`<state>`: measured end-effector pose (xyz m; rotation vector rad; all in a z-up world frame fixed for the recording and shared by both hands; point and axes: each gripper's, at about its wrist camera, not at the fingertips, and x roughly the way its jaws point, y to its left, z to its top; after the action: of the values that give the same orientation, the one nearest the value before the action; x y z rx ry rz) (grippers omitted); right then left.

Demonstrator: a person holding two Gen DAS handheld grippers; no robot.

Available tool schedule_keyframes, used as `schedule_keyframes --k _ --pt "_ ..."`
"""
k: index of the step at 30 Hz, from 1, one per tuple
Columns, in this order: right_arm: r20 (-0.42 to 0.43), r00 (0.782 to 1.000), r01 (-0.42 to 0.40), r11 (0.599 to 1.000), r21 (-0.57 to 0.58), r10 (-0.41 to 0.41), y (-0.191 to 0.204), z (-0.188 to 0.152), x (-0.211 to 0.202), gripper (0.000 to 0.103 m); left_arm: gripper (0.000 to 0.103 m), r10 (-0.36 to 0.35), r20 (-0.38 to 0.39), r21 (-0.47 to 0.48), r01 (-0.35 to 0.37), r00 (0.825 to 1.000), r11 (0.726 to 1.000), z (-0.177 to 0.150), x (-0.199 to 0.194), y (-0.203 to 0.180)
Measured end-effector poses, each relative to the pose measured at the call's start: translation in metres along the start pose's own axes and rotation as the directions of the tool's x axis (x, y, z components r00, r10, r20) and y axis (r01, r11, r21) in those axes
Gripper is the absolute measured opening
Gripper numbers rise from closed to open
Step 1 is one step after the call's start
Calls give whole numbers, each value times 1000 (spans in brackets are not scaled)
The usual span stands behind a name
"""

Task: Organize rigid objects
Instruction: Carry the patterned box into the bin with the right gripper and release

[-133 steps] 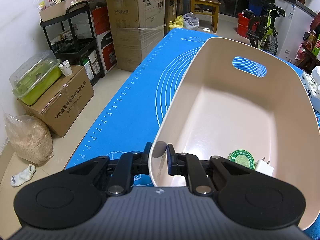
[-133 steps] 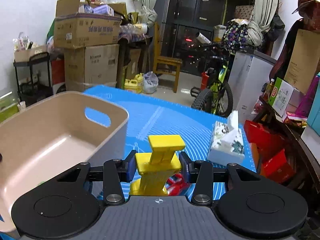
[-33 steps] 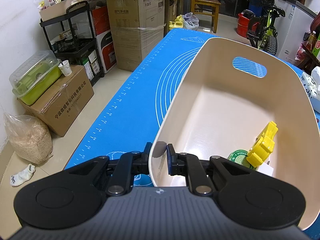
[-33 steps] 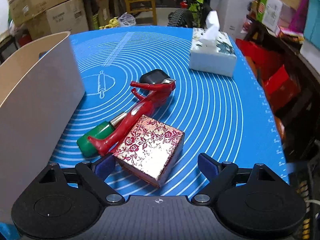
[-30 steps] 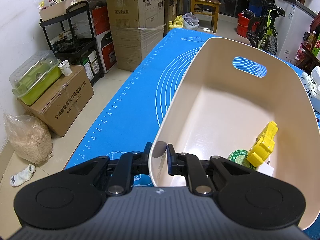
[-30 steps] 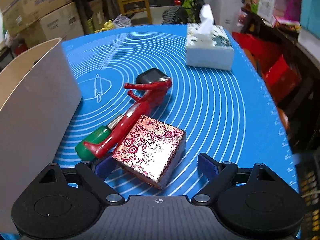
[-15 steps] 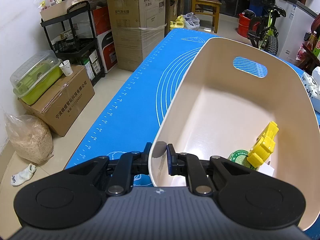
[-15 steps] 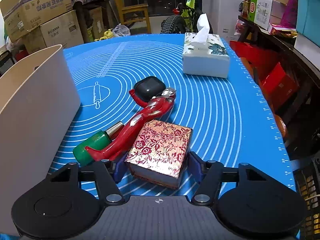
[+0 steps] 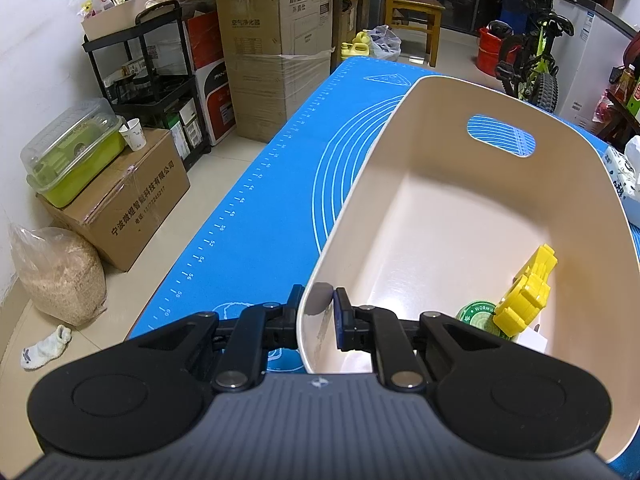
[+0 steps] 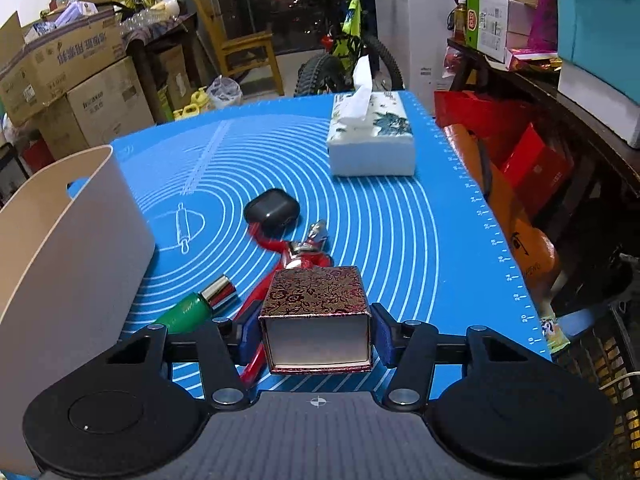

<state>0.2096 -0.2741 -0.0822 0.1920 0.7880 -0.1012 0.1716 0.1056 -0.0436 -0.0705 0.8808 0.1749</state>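
The red-and-gold floral box sits between the blue pads of my right gripper, whose jaws are closing and press on its two sides; it is raised a little over the blue mat. Under and beyond it lie a red figure, a green bottle with a silver cap and a black case. My left gripper is shut on the near rim of the beige bin, also seen as the beige bin. Inside lie a yellow toy, a green round tin and a white plug.
A tissue box stands at the mat's far side. Beyond the right edge of the table are red boxes and a black crate. Cardboard boxes, a black shelf cart and a sack stand on the floor to the left.
The right gripper's jaws closed onto the floral box, squared it up and raised it off the mat. The left gripper and the bin stayed still.
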Motion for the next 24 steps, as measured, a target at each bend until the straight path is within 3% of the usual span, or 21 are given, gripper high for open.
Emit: schedule_keyframes --k 10,18,24 --pt "110 992 -54 999 -2 54 16 13 -33 60 17 0 0 -1 0 1000 1000 0 0 0" --pt "218 961 -156 985 -73 168 54 25 -65 60 17 -3 -1 2 3 1000 1000 0 0 0" --pt "245 938 -219 966 -136 247 86 29 -77 60 17 -2 0 5 2 1000 1000 0 0 -1"
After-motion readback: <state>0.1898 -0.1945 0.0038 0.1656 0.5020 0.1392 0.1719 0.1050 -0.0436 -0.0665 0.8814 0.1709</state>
